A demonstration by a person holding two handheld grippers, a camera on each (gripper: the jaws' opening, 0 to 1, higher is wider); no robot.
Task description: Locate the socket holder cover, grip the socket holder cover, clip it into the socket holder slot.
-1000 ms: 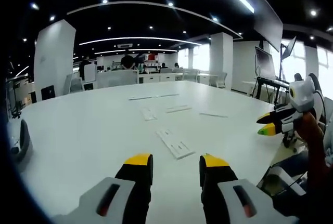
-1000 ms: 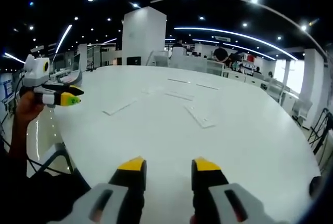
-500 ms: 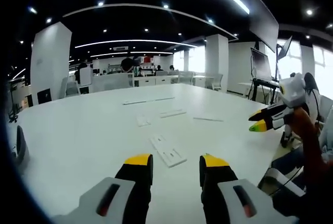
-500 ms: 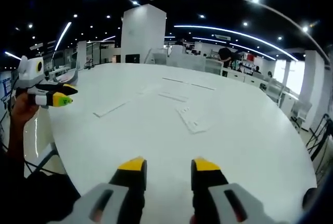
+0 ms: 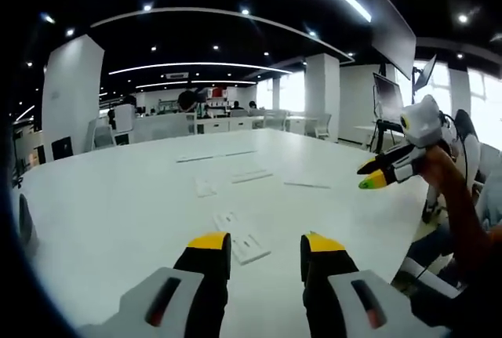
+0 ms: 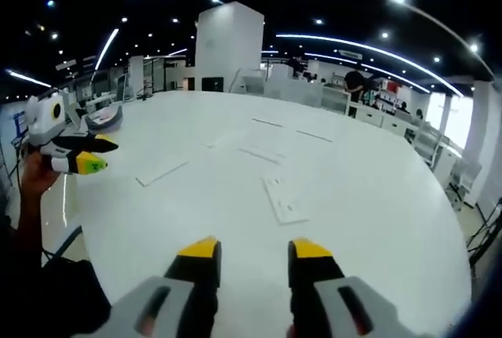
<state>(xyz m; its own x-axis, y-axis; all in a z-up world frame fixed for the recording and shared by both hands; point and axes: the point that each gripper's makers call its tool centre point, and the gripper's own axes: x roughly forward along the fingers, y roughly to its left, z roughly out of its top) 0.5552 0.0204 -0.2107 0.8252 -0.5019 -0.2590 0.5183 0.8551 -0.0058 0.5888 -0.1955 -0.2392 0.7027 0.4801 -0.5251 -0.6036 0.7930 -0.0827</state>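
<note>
Your table (image 5: 118, 197): smooth white, soft sheen | socket holder (image 5: 241, 238): white matt plastic look | your left claw (image 5: 265, 256): black with yellow tips, grey plastic body | your right claw (image 6: 251, 260): same finish

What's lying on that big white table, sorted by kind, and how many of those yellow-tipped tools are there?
Wide white flat piece: 1
Short white piece: 1
Narrow white strips: 4
Left hand-held gripper and right hand-held gripper, both open: 2
Total: 8
</note>
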